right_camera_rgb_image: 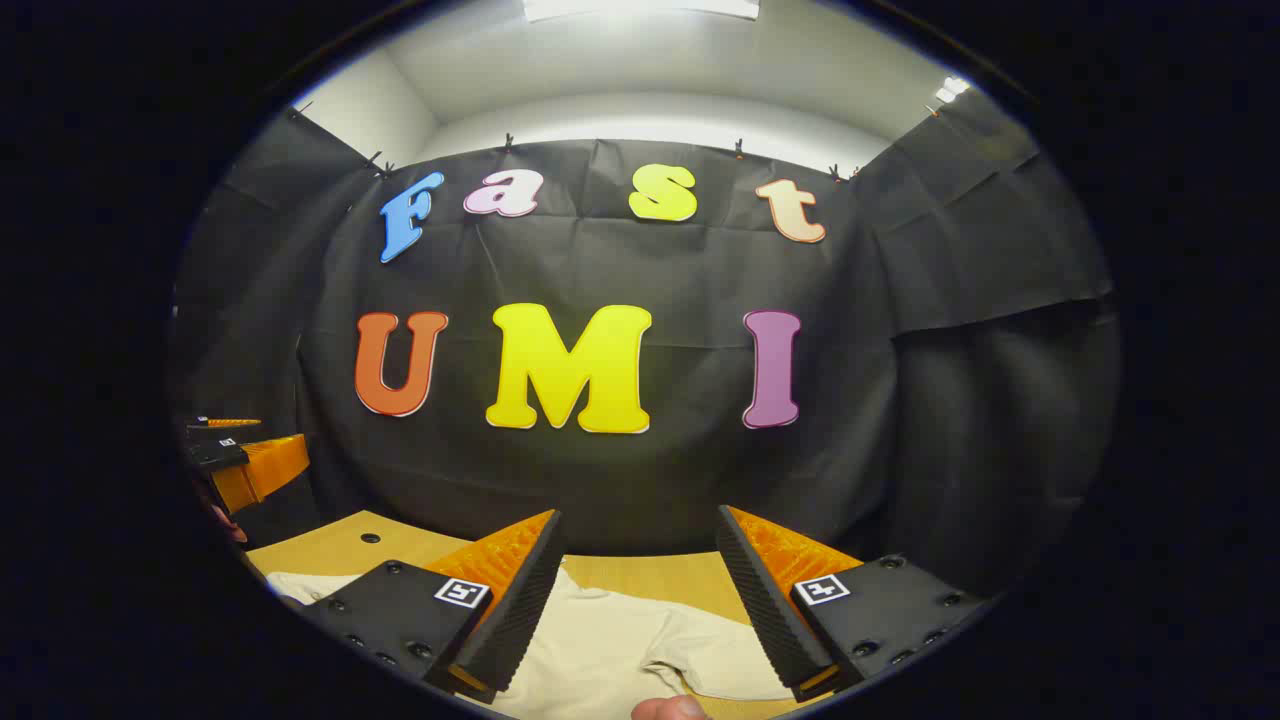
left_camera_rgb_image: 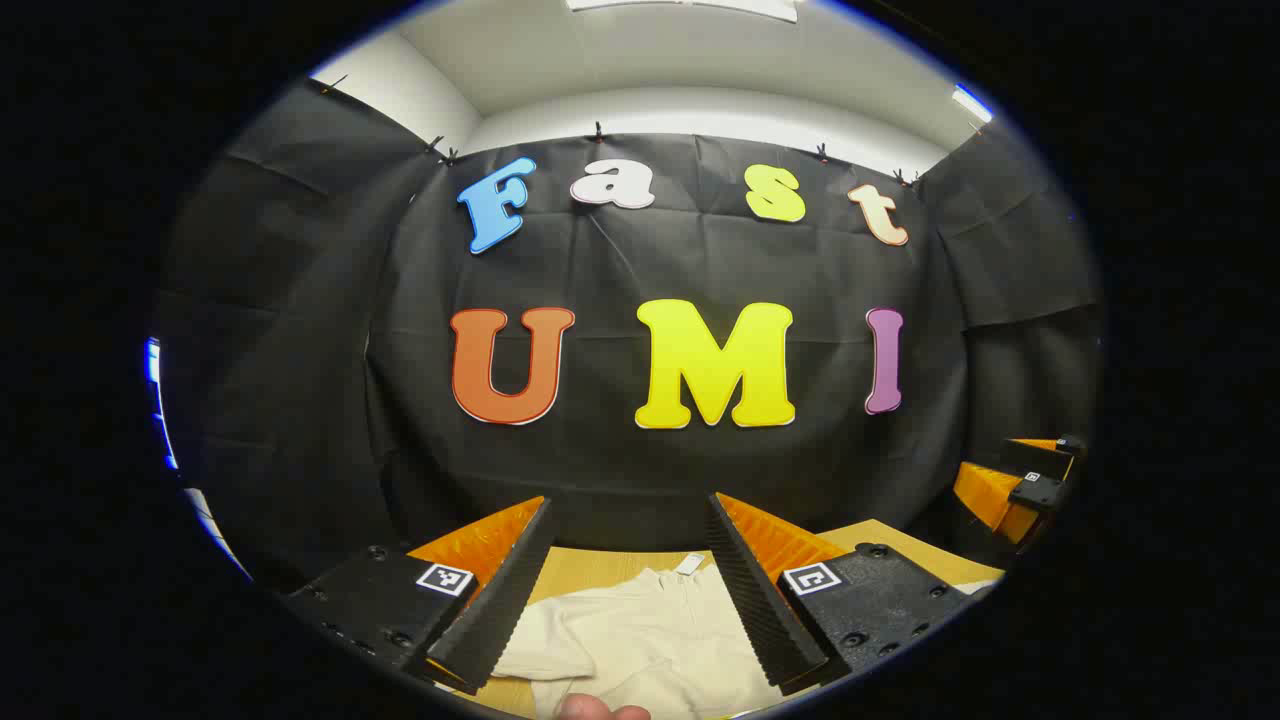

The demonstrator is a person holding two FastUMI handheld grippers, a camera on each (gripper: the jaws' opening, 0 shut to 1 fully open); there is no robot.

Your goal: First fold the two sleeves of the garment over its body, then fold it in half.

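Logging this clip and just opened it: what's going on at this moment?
A person holds a gripper in each hand above a cream garment lying on a wooden table. The left gripper and the right gripper both hang open over the cloth, touching nothing. The garment looks rumpled, with one sleeve bunched to the side. From how it lies, the folding looks not yet begun, though much of the garment is out of view.
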